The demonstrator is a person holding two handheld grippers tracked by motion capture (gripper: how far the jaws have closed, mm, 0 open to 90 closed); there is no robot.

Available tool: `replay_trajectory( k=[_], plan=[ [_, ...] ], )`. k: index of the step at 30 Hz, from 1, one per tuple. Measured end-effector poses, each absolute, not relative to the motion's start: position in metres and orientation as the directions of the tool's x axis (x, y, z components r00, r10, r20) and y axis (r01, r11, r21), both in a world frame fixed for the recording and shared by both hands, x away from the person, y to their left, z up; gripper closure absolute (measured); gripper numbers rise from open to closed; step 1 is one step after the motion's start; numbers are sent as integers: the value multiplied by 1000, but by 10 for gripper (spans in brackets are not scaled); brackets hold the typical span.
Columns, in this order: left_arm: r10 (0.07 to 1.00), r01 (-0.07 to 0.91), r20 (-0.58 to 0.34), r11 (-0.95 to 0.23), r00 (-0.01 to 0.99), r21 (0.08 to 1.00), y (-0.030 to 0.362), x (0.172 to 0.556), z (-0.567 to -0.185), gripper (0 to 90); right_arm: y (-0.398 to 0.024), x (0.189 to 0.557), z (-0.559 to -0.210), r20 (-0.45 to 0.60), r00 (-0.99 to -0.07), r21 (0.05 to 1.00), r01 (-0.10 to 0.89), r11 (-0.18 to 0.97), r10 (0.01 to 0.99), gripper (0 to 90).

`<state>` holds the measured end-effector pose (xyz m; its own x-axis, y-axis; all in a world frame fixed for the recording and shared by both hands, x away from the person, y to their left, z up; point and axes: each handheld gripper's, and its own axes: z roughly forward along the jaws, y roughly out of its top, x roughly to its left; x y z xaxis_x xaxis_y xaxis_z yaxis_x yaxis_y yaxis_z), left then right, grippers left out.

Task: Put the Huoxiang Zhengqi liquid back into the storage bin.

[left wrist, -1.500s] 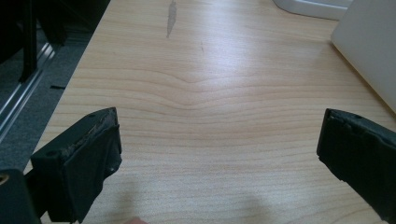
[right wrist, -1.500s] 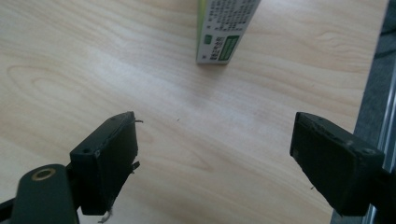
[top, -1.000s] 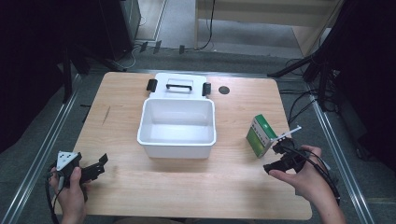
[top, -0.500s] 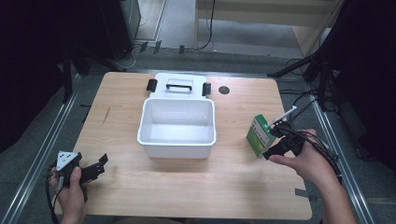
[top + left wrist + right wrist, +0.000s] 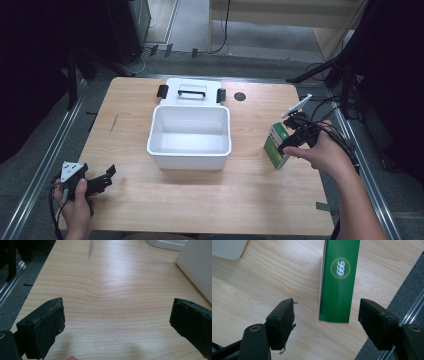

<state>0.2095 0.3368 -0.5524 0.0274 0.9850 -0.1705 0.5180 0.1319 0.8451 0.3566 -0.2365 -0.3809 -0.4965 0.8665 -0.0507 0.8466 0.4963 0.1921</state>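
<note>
We're at the green box (image 5: 276,145), standing upright near the right edge of the table (image 5: 200,200), well apart from the white bin (image 5: 190,136) at the middle. Our right gripper (image 5: 295,137) has just been narrowing its jaws, which sit either side of the carton's end without pressing it yet. It looks like thin printed cardboard, flat-faced and sharp-cornered, so we judge it light, easily dented, a little slick. Best taken across its two broad faces, gently. Our left gripper (image 5: 95,182) rests at the near left corner, jaws wide apart over bare wood grain.
</note>
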Motion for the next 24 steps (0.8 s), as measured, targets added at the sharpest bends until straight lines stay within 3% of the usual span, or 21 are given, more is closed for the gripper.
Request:
replay_trajectory(
  k=[9, 17, 24],
  plan=[
    [984, 520, -174, 133, 30, 844, 337, 210, -552, 7, -224, 378, -381, -117, -486, 156, 852, 499, 866, 361],
    [984, 522, -175, 132, 34, 843, 337, 210, -552, 6, -219, 391, -384, -84, -475, 116, 869, 481, 876, 479],
    [984, 524, -175, 132, 34, 842, 337, 210, -553, 6, -216, 396, -391, -91, -484, 82, 867, 491, 870, 494]
  ],
)
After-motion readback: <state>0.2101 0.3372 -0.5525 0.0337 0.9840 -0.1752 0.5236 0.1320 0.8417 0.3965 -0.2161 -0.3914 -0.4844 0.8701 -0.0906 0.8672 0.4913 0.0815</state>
